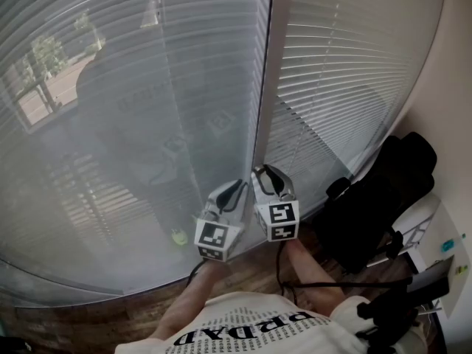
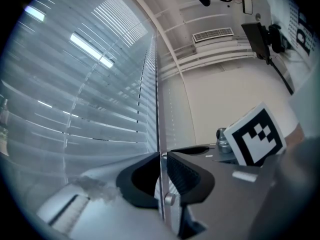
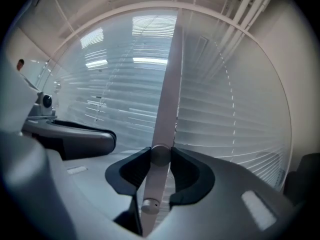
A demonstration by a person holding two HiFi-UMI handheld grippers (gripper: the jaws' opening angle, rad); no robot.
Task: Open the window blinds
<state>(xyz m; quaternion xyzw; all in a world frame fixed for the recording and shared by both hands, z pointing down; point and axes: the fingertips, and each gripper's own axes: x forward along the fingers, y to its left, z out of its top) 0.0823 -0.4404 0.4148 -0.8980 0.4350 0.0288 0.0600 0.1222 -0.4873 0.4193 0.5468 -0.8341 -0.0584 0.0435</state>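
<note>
My right claw [image 3: 160, 156] and left claw [image 2: 161, 158] are both clenching the wand [image 3: 167, 84] near its lower end, side by side. The blinds [image 1: 147, 87] are hanging just beyond, and a black chair [image 1: 383, 198] is crowding my right.

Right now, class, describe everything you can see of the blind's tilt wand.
The tilt wand is a long, slim, pale grey rod, plastic by its look, smooth and matt. It hangs nearly upright in front of the white slats, where the two blinds meet. The right gripper is clamped on its lower part, and the left gripper is shut on it close beside.
</note>
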